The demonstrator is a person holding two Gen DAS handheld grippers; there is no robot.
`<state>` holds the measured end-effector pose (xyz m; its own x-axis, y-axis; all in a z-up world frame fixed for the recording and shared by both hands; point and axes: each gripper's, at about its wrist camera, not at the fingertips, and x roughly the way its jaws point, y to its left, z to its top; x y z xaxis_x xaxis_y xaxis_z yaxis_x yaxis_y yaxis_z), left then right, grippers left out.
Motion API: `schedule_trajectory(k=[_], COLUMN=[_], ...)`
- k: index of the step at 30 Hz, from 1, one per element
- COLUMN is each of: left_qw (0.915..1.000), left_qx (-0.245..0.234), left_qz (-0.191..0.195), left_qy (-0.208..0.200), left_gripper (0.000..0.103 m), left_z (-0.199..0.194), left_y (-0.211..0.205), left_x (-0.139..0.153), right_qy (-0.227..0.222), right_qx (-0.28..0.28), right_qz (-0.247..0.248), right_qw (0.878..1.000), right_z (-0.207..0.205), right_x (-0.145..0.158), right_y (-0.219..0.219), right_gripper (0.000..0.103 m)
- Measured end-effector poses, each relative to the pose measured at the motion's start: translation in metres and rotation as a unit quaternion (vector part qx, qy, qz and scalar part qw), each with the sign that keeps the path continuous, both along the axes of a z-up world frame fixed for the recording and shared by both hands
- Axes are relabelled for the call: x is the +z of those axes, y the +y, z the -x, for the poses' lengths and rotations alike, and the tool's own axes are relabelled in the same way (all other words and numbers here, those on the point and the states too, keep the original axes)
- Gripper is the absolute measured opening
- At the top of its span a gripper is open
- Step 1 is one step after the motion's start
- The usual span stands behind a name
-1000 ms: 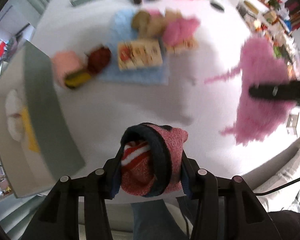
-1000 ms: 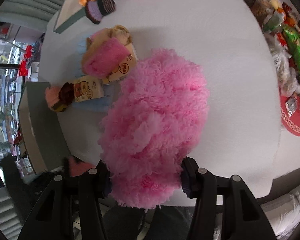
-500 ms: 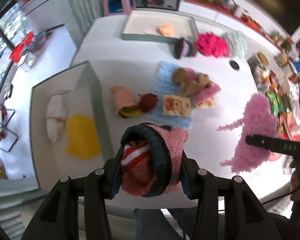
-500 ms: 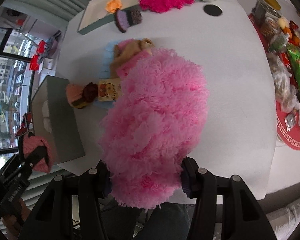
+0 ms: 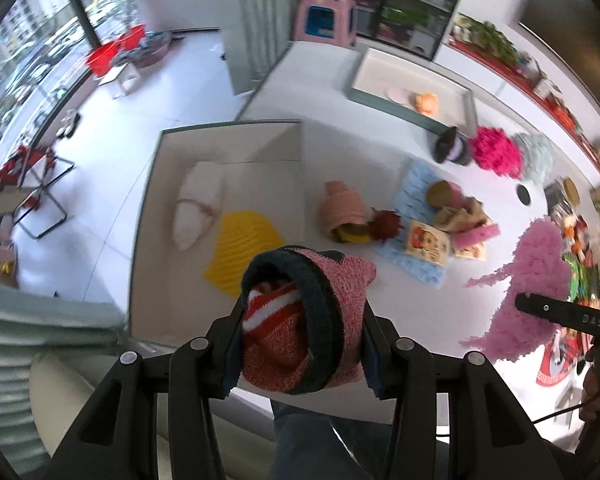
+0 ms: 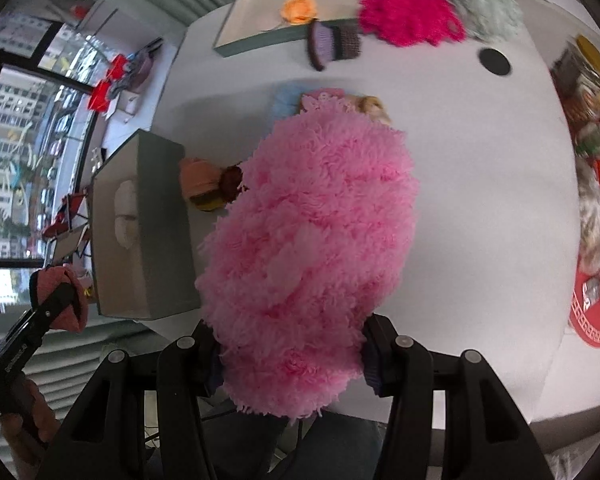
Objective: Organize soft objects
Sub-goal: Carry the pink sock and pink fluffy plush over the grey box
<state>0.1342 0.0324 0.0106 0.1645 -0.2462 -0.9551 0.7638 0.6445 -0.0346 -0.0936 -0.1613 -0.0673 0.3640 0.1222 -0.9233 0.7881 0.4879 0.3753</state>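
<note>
Carrying a rolled sock (image 5: 300, 320) clamped in our left gripper (image 5: 300, 344) above the table edge beside the near box (image 5: 228, 144), we are also gripping a fluffy pink cloth (image 6: 312, 248) in our right gripper (image 6: 292, 364), hanging over the table (image 6: 480, 200). We are judging that the sock could bounce off the box wall if released short, landing outside beside the yellow cloth (image 5: 244, 248). We are also risking the dangling pink cloth sweeping the pile (image 5: 440, 220) underneath it.

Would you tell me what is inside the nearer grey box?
The nearer grey box holds a white slipper and a yellow knit piece, whose near edge the held sock bundle hides.
</note>
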Motion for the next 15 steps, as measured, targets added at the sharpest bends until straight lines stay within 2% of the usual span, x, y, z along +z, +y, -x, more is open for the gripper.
schedule_trajectory(k=[7, 15], left_qw=[0.9989, 0.9980], left_qx=[0.044, 0.061], left_qz=[-0.006, 0.000], left_qy=[-0.014, -0.017], left_gripper=[0.049, 0.049], left_z=[-0.020, -0.047], left_y=[0.022, 0.040], left_x=[0.005, 0.006], right_qy=[-0.020, -0.033], right_qx=[0.046, 0.078], right_qz=[0.005, 0.011], right_qw=[0.999, 0.996], right_z=[-0.033, -0.067], right_x=[0.010, 0.022], right_y=[0.013, 0.028], right_gripper=[0.057, 0.057])
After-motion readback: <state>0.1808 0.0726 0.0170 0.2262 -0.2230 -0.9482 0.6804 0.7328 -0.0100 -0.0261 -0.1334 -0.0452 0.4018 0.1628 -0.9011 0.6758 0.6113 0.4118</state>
